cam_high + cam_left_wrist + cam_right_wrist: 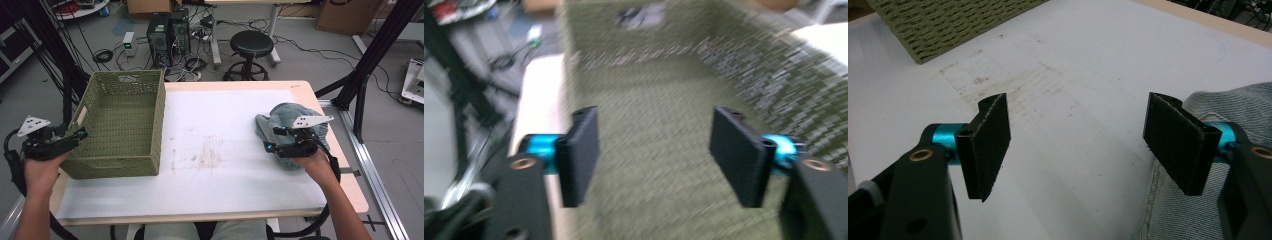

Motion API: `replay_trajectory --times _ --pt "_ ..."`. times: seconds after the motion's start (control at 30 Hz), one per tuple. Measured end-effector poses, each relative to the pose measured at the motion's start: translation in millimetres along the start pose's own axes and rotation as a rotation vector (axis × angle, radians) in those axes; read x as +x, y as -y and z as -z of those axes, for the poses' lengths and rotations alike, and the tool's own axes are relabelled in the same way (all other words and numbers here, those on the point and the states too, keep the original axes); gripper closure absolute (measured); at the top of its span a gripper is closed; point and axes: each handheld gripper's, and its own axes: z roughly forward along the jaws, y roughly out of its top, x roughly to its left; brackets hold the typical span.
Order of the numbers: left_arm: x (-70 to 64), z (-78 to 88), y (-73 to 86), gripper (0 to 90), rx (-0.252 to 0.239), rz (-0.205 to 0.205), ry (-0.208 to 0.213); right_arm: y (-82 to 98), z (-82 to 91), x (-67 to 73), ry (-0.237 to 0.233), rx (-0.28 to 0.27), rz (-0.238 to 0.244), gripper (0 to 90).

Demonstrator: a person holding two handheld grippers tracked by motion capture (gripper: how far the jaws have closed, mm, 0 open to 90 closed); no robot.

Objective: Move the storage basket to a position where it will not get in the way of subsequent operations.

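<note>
Both grippers open, nothing gripped.
Left gripper point(80, 134) at near-left corner of green woven basket point(122, 120), jaws apart over its inside, nothing between them. Right gripper point(274, 139) above grey-blue cloth point(285, 117) at right side of white mat point(225, 130); jaws wide, cloth's edge under right jaw.

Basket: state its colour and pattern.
The basket is olive green with a woven weave pattern, clearest in the high view.
</note>
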Motion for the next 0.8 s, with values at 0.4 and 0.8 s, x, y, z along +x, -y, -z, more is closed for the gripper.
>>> replay_trajectory --times 0.4,0.8 --pt "12.4 1.9 0.3 50.8 0.009 0.023 -0.134 0.5 0.4 0.2 -0.002 0.001 -0.003 27.3" --pt "24.5 -13.3 12.7 77.4 0.128 0.045 -0.139 0.7 -0.5 -0.2 0.0 0.005 -0.004 27.3"
